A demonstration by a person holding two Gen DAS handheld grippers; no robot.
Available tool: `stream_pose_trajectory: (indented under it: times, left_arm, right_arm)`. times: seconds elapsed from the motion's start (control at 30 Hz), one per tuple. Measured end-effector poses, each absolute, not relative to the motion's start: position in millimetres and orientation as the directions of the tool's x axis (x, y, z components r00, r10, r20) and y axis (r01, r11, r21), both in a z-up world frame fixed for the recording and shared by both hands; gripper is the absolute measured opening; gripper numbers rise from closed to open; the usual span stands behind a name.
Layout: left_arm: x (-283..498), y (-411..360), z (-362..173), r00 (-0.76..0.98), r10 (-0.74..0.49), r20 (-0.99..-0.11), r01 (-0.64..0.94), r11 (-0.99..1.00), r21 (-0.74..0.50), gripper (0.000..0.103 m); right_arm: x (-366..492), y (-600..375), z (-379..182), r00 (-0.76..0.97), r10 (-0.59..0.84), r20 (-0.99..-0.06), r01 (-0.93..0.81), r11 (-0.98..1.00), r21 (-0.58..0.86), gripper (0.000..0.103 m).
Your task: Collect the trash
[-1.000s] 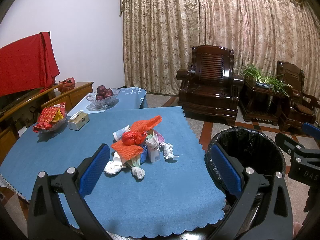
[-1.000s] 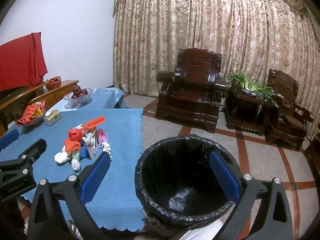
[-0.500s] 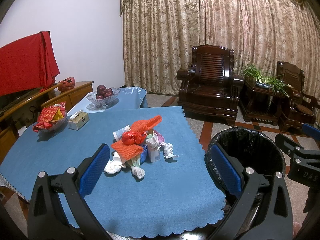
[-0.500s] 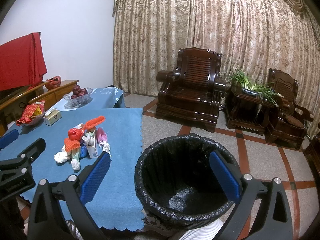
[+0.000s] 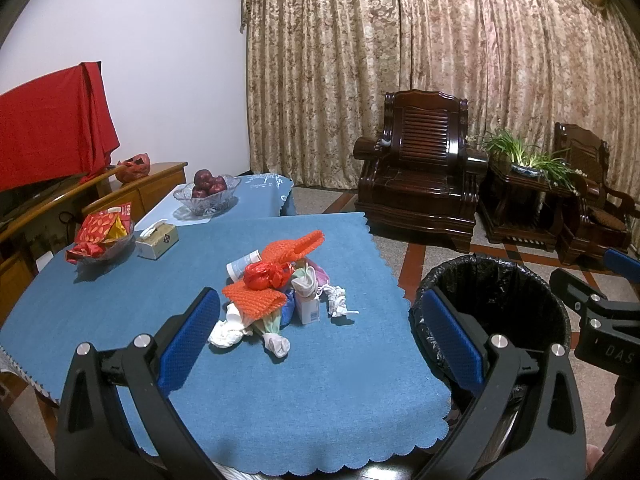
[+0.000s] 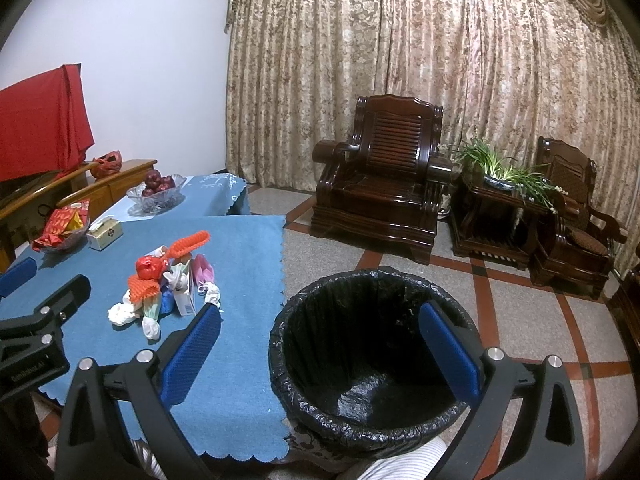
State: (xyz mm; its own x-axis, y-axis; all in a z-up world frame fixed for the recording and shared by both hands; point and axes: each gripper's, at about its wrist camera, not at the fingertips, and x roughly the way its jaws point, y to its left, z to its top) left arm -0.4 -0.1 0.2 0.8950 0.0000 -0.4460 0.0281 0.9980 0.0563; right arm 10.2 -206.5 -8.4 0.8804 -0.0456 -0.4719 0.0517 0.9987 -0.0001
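A pile of trash (image 5: 276, 292) lies mid-table on the blue cloth (image 5: 120, 300): orange foam nets, a red bag, crumpled white tissues, a small carton and a paper cup. It also shows in the right wrist view (image 6: 168, 288). A bin lined with a black bag (image 6: 372, 356) stands on the floor right of the table, also in the left wrist view (image 5: 492, 304). My left gripper (image 5: 320, 344) is open and empty, held above the table's near edge, short of the pile. My right gripper (image 6: 320, 356) is open and empty above the bin.
A tissue box (image 5: 157, 240), a snack bowl (image 5: 102, 236) and a glass bowl of apples (image 5: 206, 194) stand at the table's far left. A wooden sideboard (image 5: 132, 192) runs along the left wall. Dark wooden armchairs (image 5: 420, 188) and a plant stand (image 5: 524, 196) stand beyond.
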Motion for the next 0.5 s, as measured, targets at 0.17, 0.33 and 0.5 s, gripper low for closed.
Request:
stream_pose_trajectory:
  times: [0.17, 0.33, 0.5]
  left_arm:
    - [-0.4, -0.1, 0.1, 0.895, 0.0, -0.446, 0.028, 0.998, 0.056, 0.098]
    - [-0.4, -0.1, 0.1, 0.895, 0.0, -0.446, 0.028, 0.998, 0.056, 0.098]
    - [-0.4, -0.1, 0.2, 0.895, 0.0, -0.446, 0.027, 0.998, 0.055, 0.098]
  right_arm:
    - [10.5, -206.4, -8.5, 0.88, -0.046, -0.472, 0.052, 0.999, 0.0, 0.097]
    - [10.7, -206.6, -7.9, 0.88, -0.046, -0.473, 0.052, 0.999, 0.0, 0.097]
    - [11.1, -206.9, -7.7, 0.88, -0.046, -0.473, 0.052, 0.999, 0.0, 0.097]
